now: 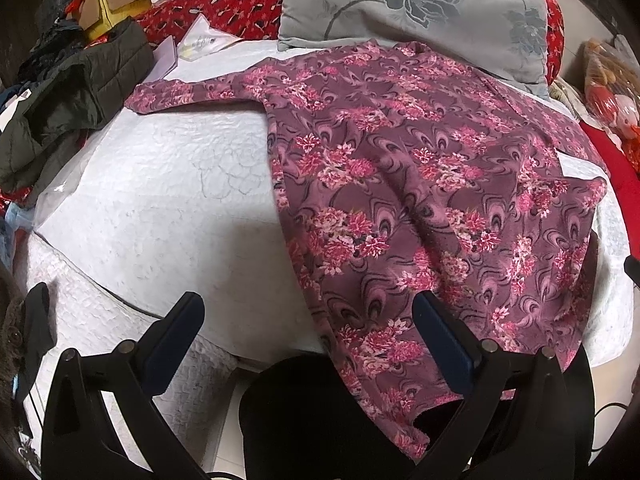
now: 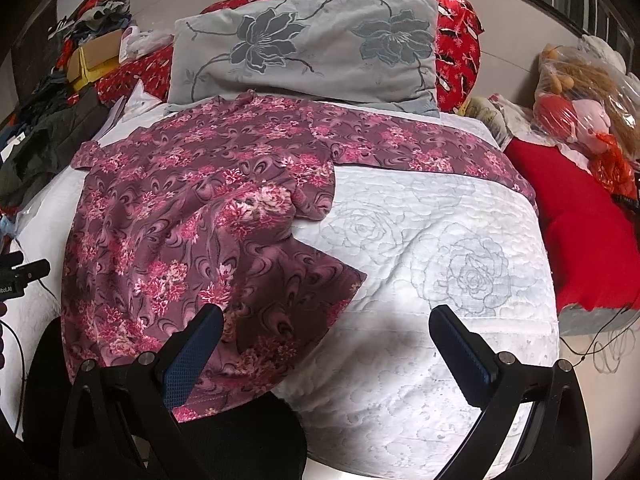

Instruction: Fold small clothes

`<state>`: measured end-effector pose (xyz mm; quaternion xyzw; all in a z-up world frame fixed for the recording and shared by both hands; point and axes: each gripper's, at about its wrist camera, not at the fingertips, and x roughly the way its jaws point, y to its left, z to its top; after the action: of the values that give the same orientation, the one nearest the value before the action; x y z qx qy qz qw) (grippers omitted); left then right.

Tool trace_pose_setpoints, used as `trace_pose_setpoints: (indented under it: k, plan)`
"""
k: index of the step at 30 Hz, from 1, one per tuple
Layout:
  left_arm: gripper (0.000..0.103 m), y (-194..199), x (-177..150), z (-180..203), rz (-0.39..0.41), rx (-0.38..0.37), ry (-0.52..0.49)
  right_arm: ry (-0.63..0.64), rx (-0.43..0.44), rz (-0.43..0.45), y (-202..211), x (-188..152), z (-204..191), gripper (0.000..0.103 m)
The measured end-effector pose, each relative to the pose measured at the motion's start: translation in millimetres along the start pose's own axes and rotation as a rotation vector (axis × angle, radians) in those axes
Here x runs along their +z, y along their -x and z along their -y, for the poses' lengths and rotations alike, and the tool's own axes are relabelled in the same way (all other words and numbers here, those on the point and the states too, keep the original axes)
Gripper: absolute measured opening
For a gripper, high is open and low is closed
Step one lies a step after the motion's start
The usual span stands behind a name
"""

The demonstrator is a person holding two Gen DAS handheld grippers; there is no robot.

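A purple top with pink flowers [image 1: 420, 184] lies spread on the white quilted bed [image 1: 168, 208], its hem hanging over the near edge. One sleeve [image 1: 192, 94] stretches left; in the right wrist view the other sleeve [image 2: 432, 148] stretches right. The top also shows in the right wrist view [image 2: 192, 232], with its lower right part rumpled and turned up. My left gripper [image 1: 308, 308] is open and empty above the hem's left edge. My right gripper [image 2: 326, 320] is open and empty above the bed [image 2: 440, 248], just right of the hem.
A grey flowered pillow [image 2: 312, 48] lies at the head of the bed against a red bolster [image 2: 460, 44]. A dark green jacket [image 1: 68, 100], boxes and clutter sit at the left. A red cushion [image 2: 580, 216] and bagged toys [image 2: 584, 92] lie at the right.
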<state>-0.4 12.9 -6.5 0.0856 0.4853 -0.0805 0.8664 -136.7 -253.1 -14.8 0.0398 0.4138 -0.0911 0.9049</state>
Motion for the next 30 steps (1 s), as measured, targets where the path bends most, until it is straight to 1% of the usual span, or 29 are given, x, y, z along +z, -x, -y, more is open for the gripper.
trace_pose_setpoints:
  k: [8,11,18,21,24,28,29,30]
  plan:
    - [0.103,-8,4,-1,-0.016,-0.001,0.002,-0.006,-0.004,-0.014,-7,2,3,0.103]
    - [0.103,-15,7,-8,-0.039,-0.011,0.024,-0.010,-0.008,-0.021,-12,3,6,0.103]
    - [0.103,-39,10,-37,-0.136,-0.028,0.151,-0.051,-0.011,-0.037,-22,8,19,0.103]
    - [0.103,-52,8,-43,-0.195,-0.065,0.198,-0.055,-0.016,-0.060,-32,8,23,0.103]
    - [0.103,-64,6,-34,-0.255,-0.107,0.189,-0.044,-0.011,-0.093,-47,8,23,0.103]
    - [0.103,-81,5,-13,-0.348,-0.156,0.155,-0.004,-0.049,-0.119,-67,7,18,0.102]
    - [0.101,-85,4,-8,-0.372,-0.179,0.158,-0.002,-0.052,-0.128,-73,7,17,0.102]
    - [0.097,-87,3,-4,-0.384,-0.193,0.165,-0.003,-0.051,-0.142,-78,7,16,0.100]
